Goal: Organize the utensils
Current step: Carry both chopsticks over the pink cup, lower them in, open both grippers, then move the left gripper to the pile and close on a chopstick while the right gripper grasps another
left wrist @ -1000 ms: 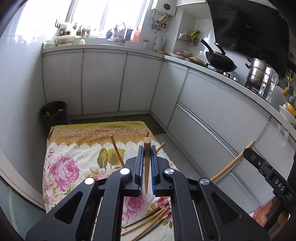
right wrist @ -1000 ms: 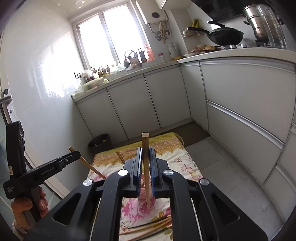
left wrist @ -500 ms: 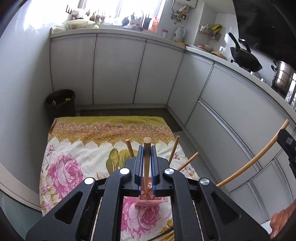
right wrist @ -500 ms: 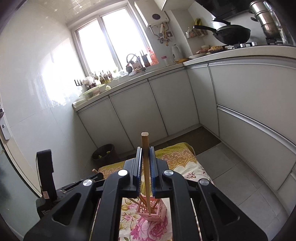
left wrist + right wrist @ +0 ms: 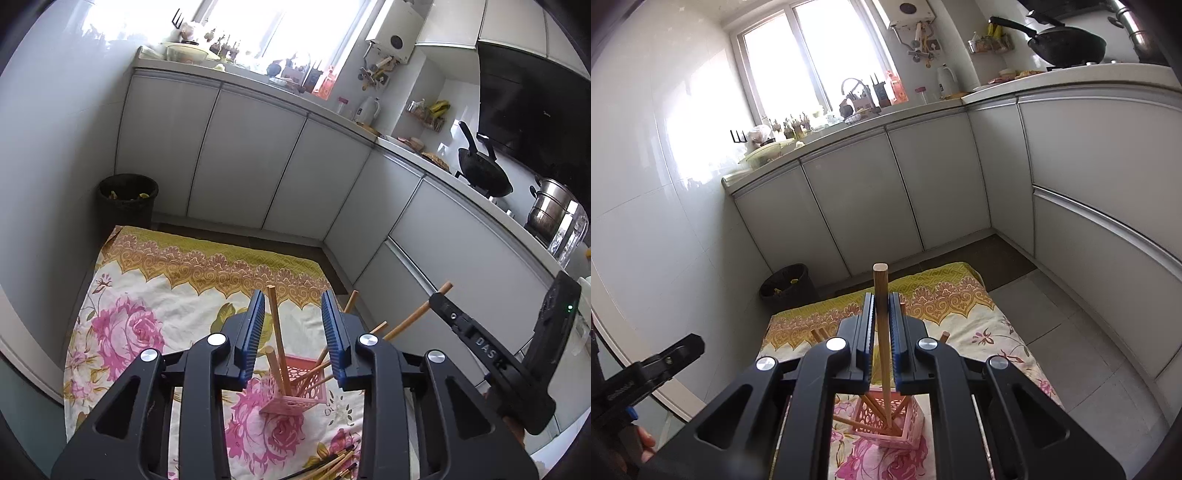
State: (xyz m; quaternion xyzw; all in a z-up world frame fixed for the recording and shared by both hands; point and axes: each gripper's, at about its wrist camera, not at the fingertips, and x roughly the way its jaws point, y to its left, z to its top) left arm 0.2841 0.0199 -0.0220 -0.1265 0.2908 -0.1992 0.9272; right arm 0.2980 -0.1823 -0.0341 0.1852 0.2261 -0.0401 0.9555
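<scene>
Already your left gripper stands with its jaws parted – they have just been opening – and the chopstick between them leans free, its lower end down in the pink basket below the jaws. Your right gripper holds its jaws narrow, clamped on another chopstick whose tip reaches into the same basket beneath them. Several sticks lean in the basket; a loose bundle lies on the flowered cloth under the left jaws, so I judge the job roughly midway – more to gather. On the right gripper's arm, seen from the left, you can read "DAS".
</scene>
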